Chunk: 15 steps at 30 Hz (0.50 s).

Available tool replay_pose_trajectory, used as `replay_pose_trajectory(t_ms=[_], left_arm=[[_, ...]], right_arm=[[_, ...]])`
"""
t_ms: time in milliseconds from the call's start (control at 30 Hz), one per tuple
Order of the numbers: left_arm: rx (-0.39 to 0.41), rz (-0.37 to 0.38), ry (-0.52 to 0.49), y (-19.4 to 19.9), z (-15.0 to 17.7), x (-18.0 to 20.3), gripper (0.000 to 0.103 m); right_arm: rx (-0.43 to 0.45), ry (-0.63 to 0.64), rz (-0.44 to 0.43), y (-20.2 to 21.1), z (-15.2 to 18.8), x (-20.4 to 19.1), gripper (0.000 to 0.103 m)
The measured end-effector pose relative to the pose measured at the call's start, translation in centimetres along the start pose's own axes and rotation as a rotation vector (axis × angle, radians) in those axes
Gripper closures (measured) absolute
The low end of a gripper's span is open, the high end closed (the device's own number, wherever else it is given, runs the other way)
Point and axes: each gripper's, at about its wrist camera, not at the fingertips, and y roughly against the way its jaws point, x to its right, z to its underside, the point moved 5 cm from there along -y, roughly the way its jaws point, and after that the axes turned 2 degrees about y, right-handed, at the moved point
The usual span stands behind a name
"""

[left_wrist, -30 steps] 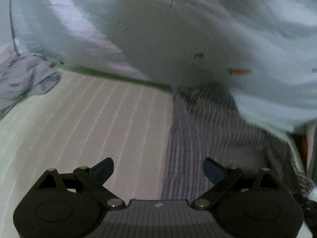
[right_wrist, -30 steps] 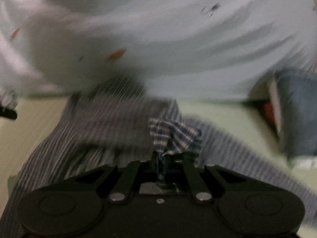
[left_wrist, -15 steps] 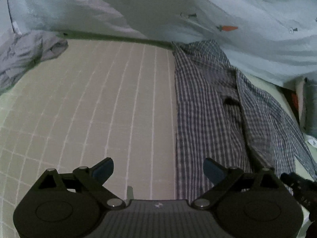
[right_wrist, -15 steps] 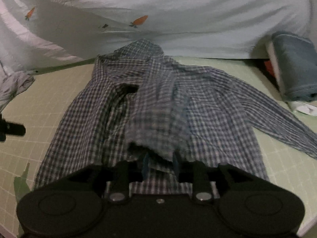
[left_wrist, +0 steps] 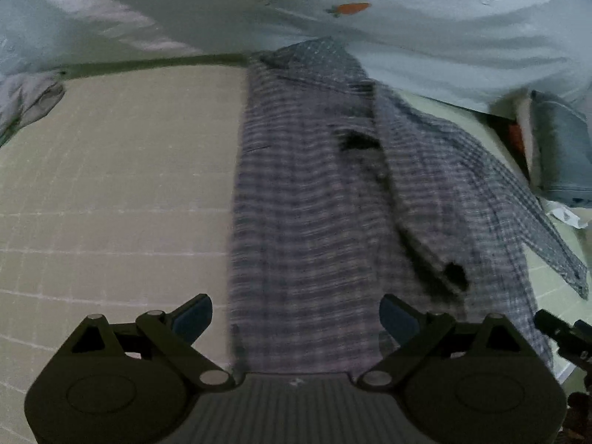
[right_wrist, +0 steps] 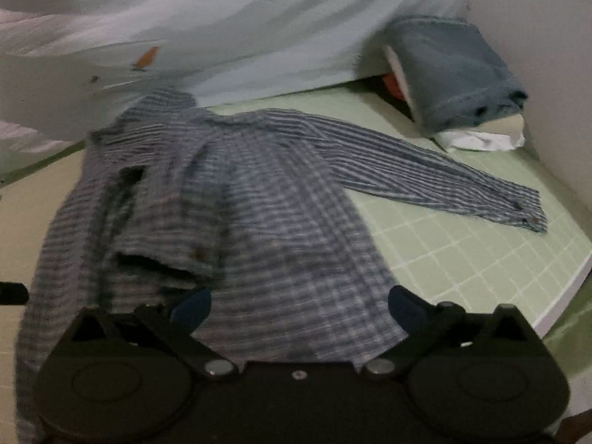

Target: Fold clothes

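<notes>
A blue checked shirt (left_wrist: 314, 199) lies flat on the gridded mat (left_wrist: 111, 185), collar at the far end. One sleeve is folded across its body; the other sleeve (right_wrist: 444, 181) stretches out to the right. My left gripper (left_wrist: 296, 314) is open and empty, hovering over the shirt's near left edge. My right gripper (right_wrist: 299, 303) is open and empty over the shirt's (right_wrist: 259, 203) lower hem. Part of the right gripper shows at the lower right of the left wrist view (left_wrist: 566, 333).
A pale sheet with carrot prints (left_wrist: 370, 18) hangs behind the mat. A crumpled grey garment (left_wrist: 26, 96) lies at the far left. A stack of folded clothes topped by blue denim (right_wrist: 455, 70) sits at the far right. The mat's right edge (right_wrist: 562, 303) is close.
My right gripper has opened and let go of the folded sleeve, which now rests on the shirt. Both grippers have pulled back toward the shirt's hem.
</notes>
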Motion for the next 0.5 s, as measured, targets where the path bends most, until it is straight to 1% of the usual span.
replay_pose_trajectory(t_ms=[100,200,267,300,367,400,467,500], left_arm=[[0.027,-0.014,0.035,-1.0,0.0,2.7,0.006],[0.051,-0.04,0.103,-2.2,-0.1,5.9,0.006],[0.069,-0.021,0.128,-2.8,0.1,7.9,0.006],[0.065,-0.021,0.134,-3.3,0.2,8.9,0.006],[0.052,-0.046,0.151,-4.1,0.3,10.4,0.007],[0.052,-0.047,0.162,-4.4,0.2,11.1,0.007],[0.053,-0.041,0.188,-4.8,0.1,11.9,0.008],[0.054,-0.05,0.197,-5.0,0.0,12.2,0.009]], right_arm=[[-0.003,-0.005,0.008,-1.4,0.0,2.6,0.0],[-0.027,0.027,-0.041,-3.9,-1.2,6.3,0.0],[-0.035,0.04,-0.078,-5.2,-2.1,8.6,0.0],[-0.034,0.045,-0.097,-5.6,-2.5,9.7,0.0],[-0.048,0.057,-0.1,-6.3,-3.0,11.4,0.0],[-0.055,0.062,-0.099,-6.5,-3.1,12.1,0.0],[-0.065,0.08,-0.114,-6.5,-2.9,13.0,0.0],[-0.07,0.093,-0.12,-6.5,-2.5,13.3,0.0]])
